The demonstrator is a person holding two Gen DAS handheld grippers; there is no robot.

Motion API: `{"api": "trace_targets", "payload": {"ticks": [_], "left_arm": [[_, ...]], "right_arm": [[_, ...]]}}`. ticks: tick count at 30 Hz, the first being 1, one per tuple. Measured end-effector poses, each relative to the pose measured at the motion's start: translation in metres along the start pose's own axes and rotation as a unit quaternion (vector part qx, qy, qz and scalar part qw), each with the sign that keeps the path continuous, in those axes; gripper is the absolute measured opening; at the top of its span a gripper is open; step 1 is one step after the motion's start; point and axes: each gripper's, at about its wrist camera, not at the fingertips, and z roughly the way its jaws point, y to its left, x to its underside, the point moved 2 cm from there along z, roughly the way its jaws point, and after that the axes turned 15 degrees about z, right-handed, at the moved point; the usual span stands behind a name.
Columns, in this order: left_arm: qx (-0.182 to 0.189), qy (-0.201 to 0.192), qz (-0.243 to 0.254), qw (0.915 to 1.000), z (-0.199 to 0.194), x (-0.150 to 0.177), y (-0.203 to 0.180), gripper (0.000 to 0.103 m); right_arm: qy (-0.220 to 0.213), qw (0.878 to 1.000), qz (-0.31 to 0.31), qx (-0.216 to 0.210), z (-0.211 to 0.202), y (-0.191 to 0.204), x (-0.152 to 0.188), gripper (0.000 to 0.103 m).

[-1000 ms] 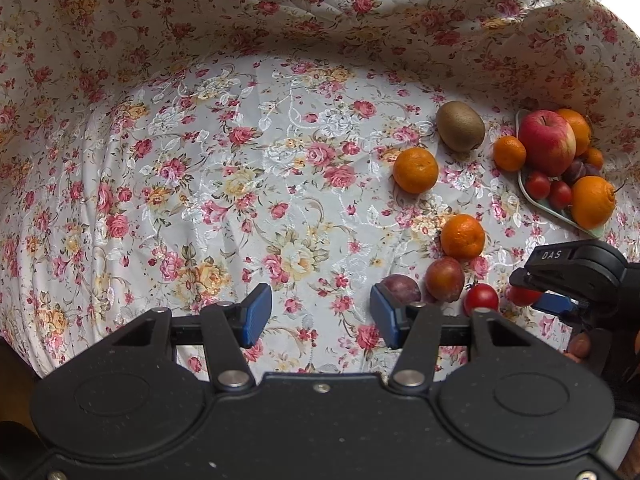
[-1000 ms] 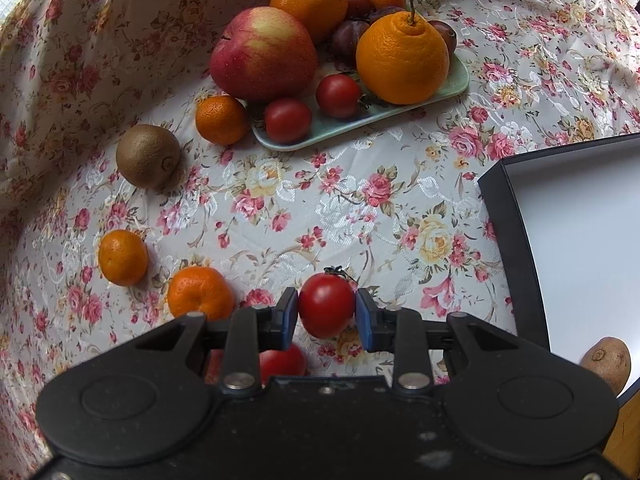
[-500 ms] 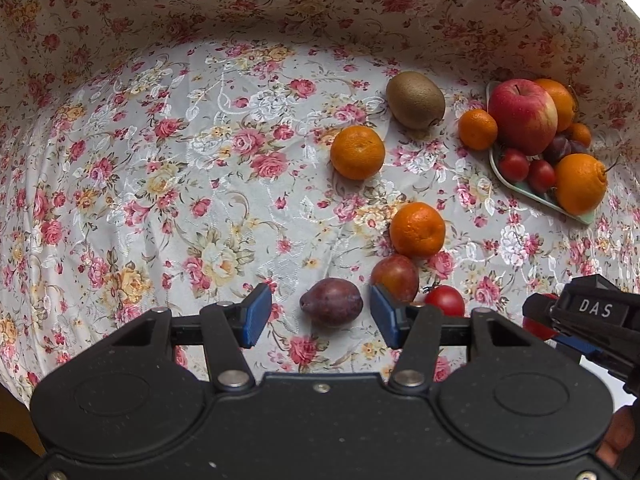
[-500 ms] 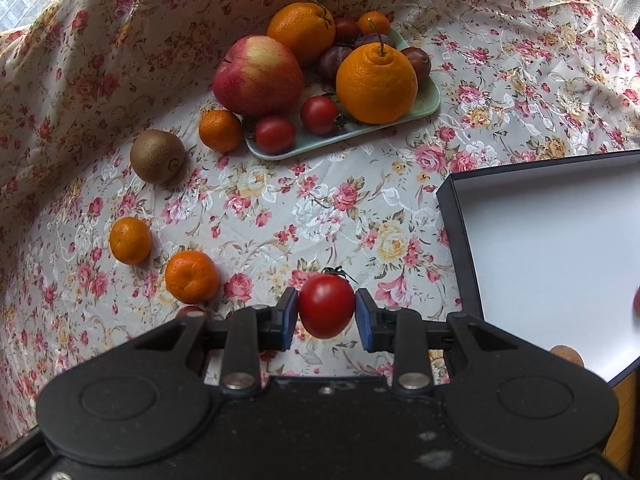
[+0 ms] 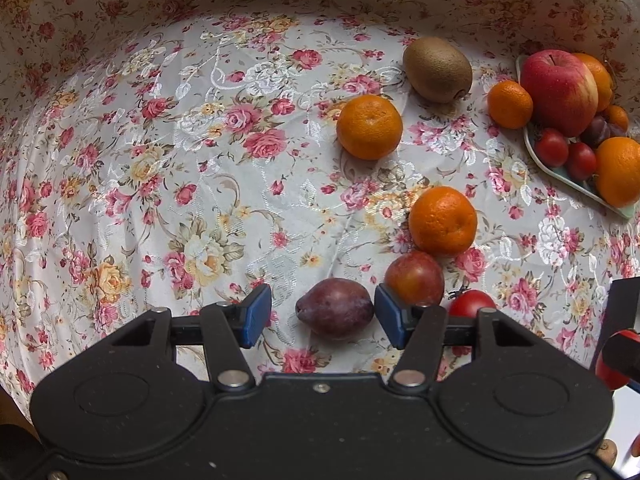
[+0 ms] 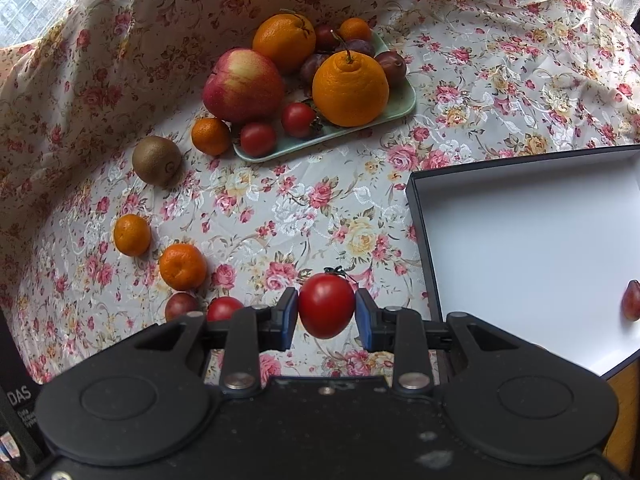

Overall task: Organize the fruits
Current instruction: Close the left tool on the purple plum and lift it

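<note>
Left gripper (image 5: pixel 322 322) sits wide apart around a dark plum (image 5: pixel 335 308) lying on the floral cloth (image 5: pixel 168 184) near its front edge, pads not touching. Right gripper (image 6: pixel 326 312) is clamped on a red tomato (image 6: pixel 326 305), held above the cloth just beside the black box's (image 6: pixel 420 216) left wall.

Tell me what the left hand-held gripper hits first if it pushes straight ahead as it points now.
The dark purple plum. It already lies between the open fingers of the left hand-held gripper, nearer the right finger. Beyond it is mostly bare tablecloth, though depth is hard to judge.
</note>
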Motion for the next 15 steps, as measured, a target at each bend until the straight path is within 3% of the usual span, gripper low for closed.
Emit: {"api": "trace_targets", "payload": {"ticks": [10, 13, 15], "left_arm": [[-0.015, 0.003, 0.022, 0.9996, 0.012, 0.000, -0.004, 0.063], [0.000, 0.001, 0.025, 0.9997, 0.010, -0.001, -0.006, 0.052], [0.001, 0.004, 0.022, 0.9998, 0.008, -0.001, -0.007, 0.051]], "right_arm": [[0.014, 1.000, -0.009, -0.008, -0.002, -0.004, 0.002, 0.032], [0.030, 0.999, -0.009, -0.013, 0.000, -0.006, 0.002, 0.032], [0.042, 0.999, -0.003, -0.015, 0.003, -0.009, 0.002, 0.032]]}}
